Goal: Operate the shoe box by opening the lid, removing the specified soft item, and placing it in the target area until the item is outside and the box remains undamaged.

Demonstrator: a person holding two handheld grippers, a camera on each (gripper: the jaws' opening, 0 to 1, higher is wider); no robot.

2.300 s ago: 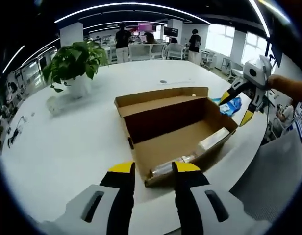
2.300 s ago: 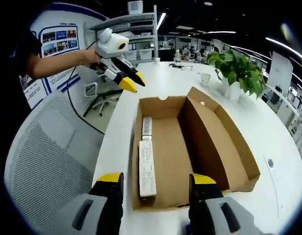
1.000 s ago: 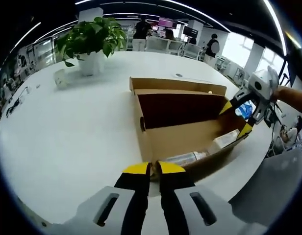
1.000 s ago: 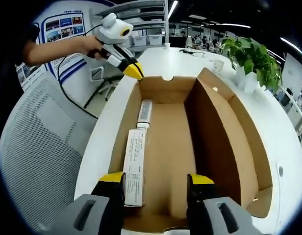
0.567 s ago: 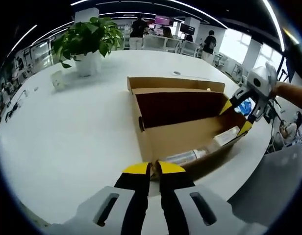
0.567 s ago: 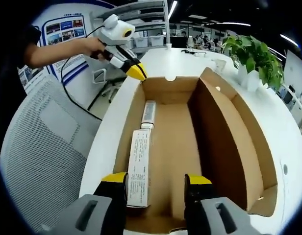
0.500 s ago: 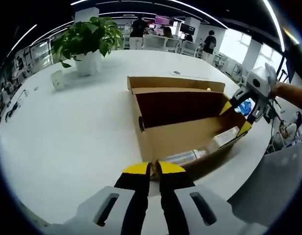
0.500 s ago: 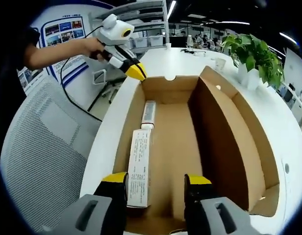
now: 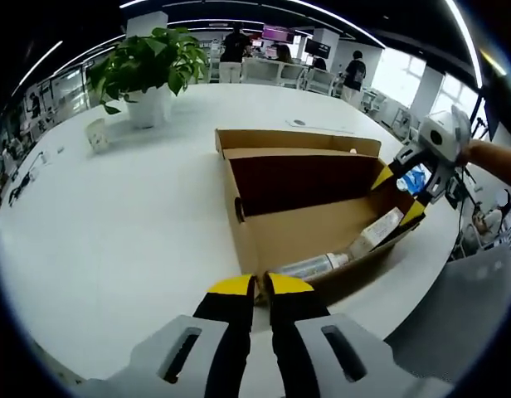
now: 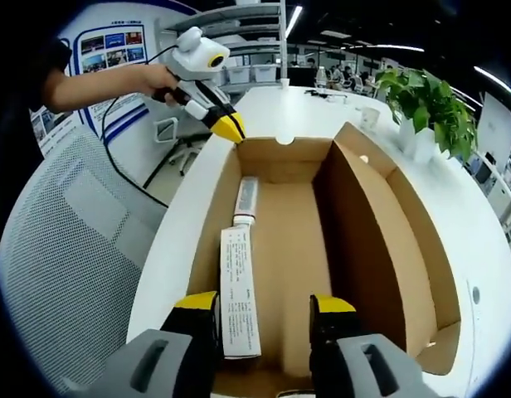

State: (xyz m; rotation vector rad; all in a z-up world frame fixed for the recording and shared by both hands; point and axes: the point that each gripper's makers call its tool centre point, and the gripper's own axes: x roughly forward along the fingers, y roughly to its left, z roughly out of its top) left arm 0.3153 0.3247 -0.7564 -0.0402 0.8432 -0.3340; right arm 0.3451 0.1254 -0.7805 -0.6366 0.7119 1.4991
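Pinching the near corner of the open shoe box (image 9: pixel 297 207), the left gripper (image 9: pixel 260 286) is closed; the right gripper (image 10: pixel 264 307), jaws apart, straddles the tube (image 10: pixel 239 290) at lower centre.

Yellow-tipped black jaws, grey-white gripper (image 9: pixel 254 286) bodies

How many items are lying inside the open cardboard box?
2: a white carton along the box's left wall near the right gripper, and a tube just beyond it. None seems hidden.
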